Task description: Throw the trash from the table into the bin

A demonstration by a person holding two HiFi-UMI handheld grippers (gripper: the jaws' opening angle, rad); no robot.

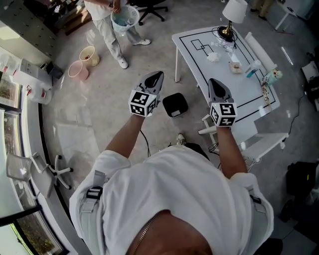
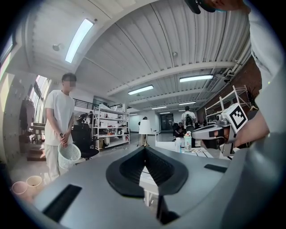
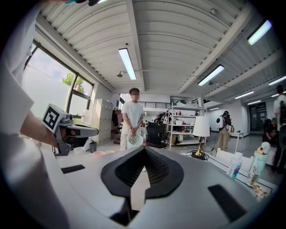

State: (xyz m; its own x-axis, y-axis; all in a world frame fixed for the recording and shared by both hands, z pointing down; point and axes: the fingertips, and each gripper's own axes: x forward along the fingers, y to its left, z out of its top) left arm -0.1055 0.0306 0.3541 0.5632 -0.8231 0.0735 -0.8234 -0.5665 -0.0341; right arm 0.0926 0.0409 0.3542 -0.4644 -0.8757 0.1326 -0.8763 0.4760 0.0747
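Observation:
Both grippers are held out level in front of the person, above the floor and short of the white table (image 1: 249, 94). My left gripper (image 1: 157, 75) is shut with nothing in it; in its own view the jaws (image 2: 144, 157) meet at the tip. My right gripper (image 1: 214, 82) is also shut and empty (image 3: 144, 150). A crumpled white piece of trash (image 1: 213, 57) lies on the table's far part, beside a small cup (image 1: 235, 66). A black bin (image 1: 175, 104) stands on the floor between the two grippers, by the table's near corner.
The table also carries a lamp (image 1: 233, 12), a clear bottle (image 1: 251, 68) and a floral bottle (image 1: 271, 75). A person stands beyond, holding a white mesh basket (image 1: 124, 17). Pink (image 1: 78, 70) and cream (image 1: 89, 56) buckets sit on the floor at left. A white bench (image 1: 264, 142) flanks the table.

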